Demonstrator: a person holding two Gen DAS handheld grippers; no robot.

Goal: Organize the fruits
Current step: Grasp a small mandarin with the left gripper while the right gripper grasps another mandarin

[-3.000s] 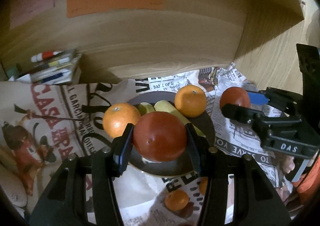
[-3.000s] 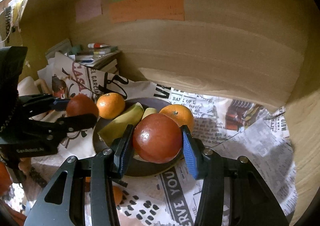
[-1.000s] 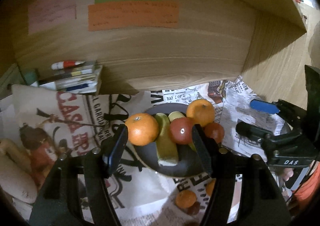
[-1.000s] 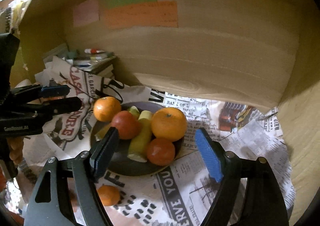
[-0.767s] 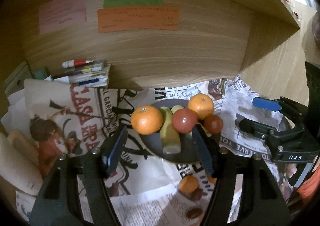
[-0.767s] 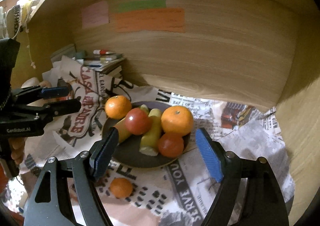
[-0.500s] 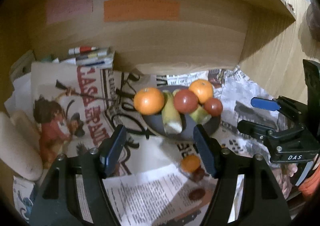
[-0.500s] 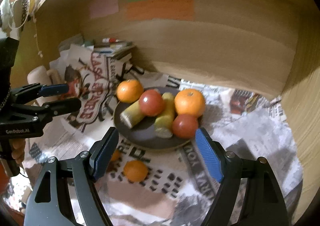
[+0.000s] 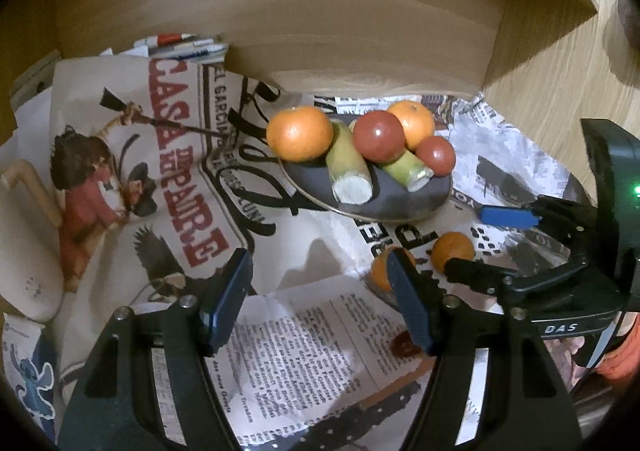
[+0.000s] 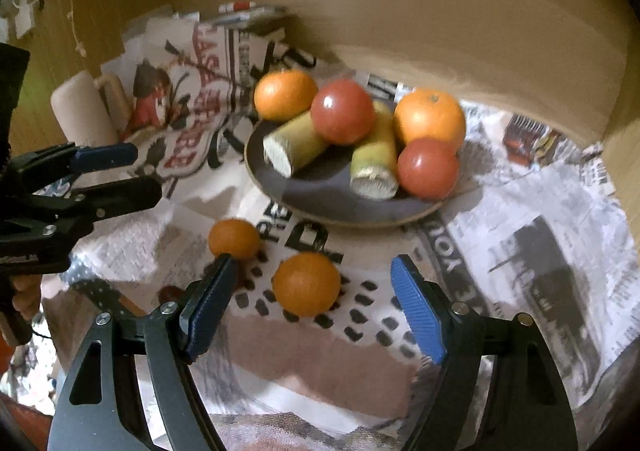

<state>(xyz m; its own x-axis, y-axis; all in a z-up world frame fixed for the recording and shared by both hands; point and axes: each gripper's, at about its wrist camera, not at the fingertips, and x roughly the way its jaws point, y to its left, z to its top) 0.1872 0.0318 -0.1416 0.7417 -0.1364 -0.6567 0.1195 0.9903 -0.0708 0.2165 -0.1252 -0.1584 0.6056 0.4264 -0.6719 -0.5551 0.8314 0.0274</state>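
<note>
A dark plate (image 9: 400, 207) (image 10: 340, 219) holds two oranges (image 10: 286, 93) (image 10: 430, 119), two tomatoes (image 10: 342, 111) (image 10: 428, 167) and two cut green stalks (image 10: 296, 147). In front of the plate, two small oranges lie on the newspaper. One small orange (image 10: 306, 283) (image 9: 452, 251) sits between the jaws of my right gripper (image 10: 314, 271) (image 9: 484, 243), which are closing; the pads stand clear of it. The other small orange (image 10: 234, 239) (image 9: 378, 271) is beside a fingertip. My left gripper (image 9: 316, 271) (image 10: 132, 171) is open over bare paper, holding nothing.
Newspaper (image 10: 520, 235) and a printed bag with red lettering (image 9: 180, 179) cover the surface. A wooden back wall (image 9: 360, 31) with coloured notes rises behind the plate. Books and markers (image 9: 180, 47) are stacked at the back left. A cream mug (image 9: 24, 235) lies at the left.
Each gripper held a tomato; both tomatoes now lie on the plate. Both grippers have backed away and sunk toward the newspaper, and the right jaws have narrowed around a small orange.
</note>
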